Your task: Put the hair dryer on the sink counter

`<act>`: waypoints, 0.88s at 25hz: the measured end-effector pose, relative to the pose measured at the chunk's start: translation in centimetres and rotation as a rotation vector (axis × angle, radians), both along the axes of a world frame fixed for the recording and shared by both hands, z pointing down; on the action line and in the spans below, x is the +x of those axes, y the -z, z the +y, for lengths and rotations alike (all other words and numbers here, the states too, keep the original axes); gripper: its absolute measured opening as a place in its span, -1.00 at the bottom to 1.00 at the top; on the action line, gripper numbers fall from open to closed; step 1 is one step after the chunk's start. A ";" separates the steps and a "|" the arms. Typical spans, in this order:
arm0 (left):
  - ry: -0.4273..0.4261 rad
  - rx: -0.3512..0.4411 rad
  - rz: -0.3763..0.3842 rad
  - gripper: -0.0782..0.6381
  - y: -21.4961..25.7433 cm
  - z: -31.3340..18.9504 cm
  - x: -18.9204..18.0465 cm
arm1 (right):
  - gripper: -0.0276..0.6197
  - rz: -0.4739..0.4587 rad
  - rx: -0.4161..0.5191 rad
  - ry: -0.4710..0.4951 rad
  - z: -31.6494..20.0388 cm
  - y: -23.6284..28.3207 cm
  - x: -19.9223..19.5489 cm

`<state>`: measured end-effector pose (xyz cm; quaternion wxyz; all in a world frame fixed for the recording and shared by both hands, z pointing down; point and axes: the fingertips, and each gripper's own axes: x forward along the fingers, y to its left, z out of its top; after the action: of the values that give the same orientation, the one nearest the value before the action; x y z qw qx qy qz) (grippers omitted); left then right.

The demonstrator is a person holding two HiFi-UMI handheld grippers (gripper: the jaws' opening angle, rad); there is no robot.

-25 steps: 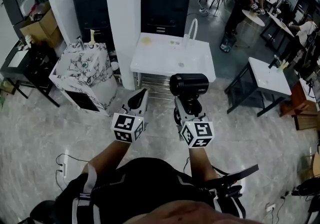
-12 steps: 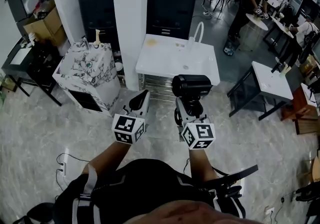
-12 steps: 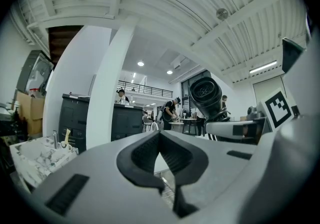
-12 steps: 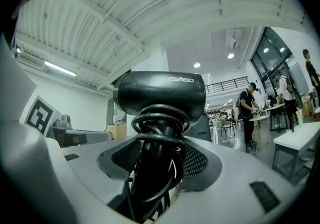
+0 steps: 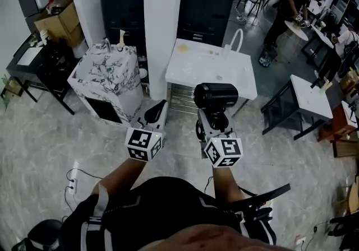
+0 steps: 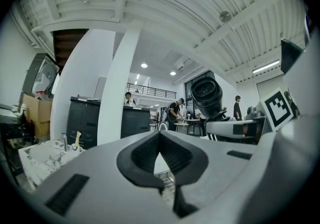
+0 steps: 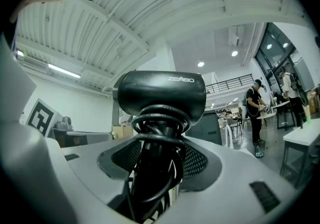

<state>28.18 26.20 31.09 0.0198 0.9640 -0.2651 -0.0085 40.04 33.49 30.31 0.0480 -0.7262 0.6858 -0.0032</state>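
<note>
The right claw (image 5: pixel 215 124) is clamping the cord-wrapped handle of the black plastic hair dryer (image 5: pixel 215 94), carrying it upright in the air, probably for a secure trip to the white sink desk (image 5: pixel 188 70) ahead. The left claw (image 5: pixel 156 111) is riding empty, jaws together. Against a second ago, the desk is sitting nearer and the grip is staying unchanged.

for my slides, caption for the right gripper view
Right gripper clamped on a cord-wrapped black plastic hair dryer, held upright under a white ribbed ceiling

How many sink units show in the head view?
2. A marble-patterned sink cabinet stands left of the white pillar. A white sink counter stands right of it, beyond the black hair dryer. Others may be hidden behind furniture.
</note>
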 end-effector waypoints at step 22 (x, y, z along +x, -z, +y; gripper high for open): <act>0.187 -0.024 0.031 -0.76 -1.7 -5.7 -14.3 | -0.17 0.020 -0.011 0.191 -7.7 -0.8 -12.9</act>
<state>13.92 20.50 32.78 0.0345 0.9344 -0.3538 -0.0223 27.10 25.81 31.13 0.0369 -0.6578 0.7523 -0.0043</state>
